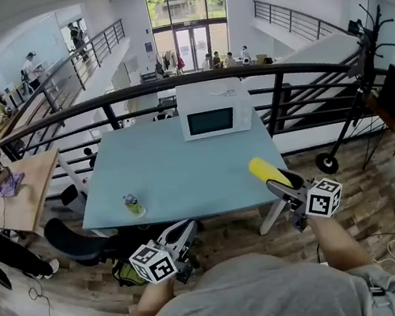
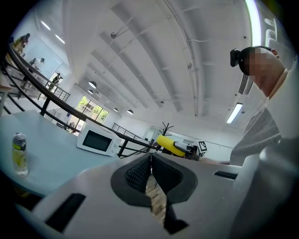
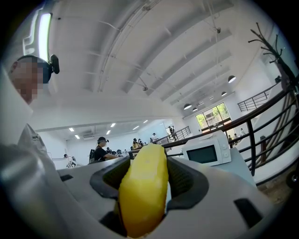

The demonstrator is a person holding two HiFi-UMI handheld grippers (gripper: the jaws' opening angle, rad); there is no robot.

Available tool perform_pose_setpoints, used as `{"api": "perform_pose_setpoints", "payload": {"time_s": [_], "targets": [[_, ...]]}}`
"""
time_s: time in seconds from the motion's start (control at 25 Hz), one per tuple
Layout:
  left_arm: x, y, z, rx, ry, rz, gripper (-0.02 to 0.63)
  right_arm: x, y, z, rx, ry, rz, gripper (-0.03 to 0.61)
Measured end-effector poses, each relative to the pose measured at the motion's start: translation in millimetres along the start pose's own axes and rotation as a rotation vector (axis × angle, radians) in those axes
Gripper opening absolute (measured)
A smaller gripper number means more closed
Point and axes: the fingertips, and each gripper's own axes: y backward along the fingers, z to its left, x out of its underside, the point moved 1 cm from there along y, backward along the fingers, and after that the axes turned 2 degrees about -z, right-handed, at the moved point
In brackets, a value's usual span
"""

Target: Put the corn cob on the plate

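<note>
Two grippers hang at the near side of the pale blue table (image 1: 177,171). In the head view the left gripper (image 1: 183,235) is just short of the table's near edge, over the wooden floor (image 1: 379,192), and the right gripper (image 1: 281,184) is at the table's near right corner. The right one grasps the corn cob (image 1: 265,170), a yellow cob whose free end pokes in over that corner, above the tabletop.

At the table's far edge stands a white microwave (image 1: 215,110). Near the table's near left edge stands a small bottle (image 1: 133,205) with a green label, its print too small to read.

The right gripper view shows what the head view cannot: dark ribbed pads press the cob from both sides, and it runs lengthwise between the jaws. The left gripper view shows that claw clenched, pad against pad, with floorboards below. It also catches the cob side-on, to the right of the table.

Only the head view shows the person's grey shirt (image 1: 277,296) — its print reads "Jeep", upside down. It also shows the black-and-white square markers on each gripper's cube.
</note>
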Motion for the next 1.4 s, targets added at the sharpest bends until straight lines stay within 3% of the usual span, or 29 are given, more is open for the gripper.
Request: {"api": "perform_pose_setpoints", "payload": {"time_s": [0.4, 0.76, 0.96, 1.4], "targets": [[0.7, -10.7, 11.7, -0.030, -0.001, 0.015, 0.021, 3.8, -19.5, -28.0, -0.020, -0.037, 0.010, 0.252], [1.3, -43.8, 30.1, -0.136, -0.015, -0.010, 0.021, -5.6, -47.6, -87.9, -0.109, -0.062, 0.016, 0.252], [-9.7, -86.6, 45.7, -0.214, -0.014, -0.055, 0.021, -29.3, -65.5, -140.7, -0.168, -0.065, 0.030, 0.252], [-28.0, -221.9, 52.4, -0.288, -0.015, -0.095, 0.021, -86.0, -81.9, -265.9, -0.258, -0.076, 0.054, 0.252]]}}
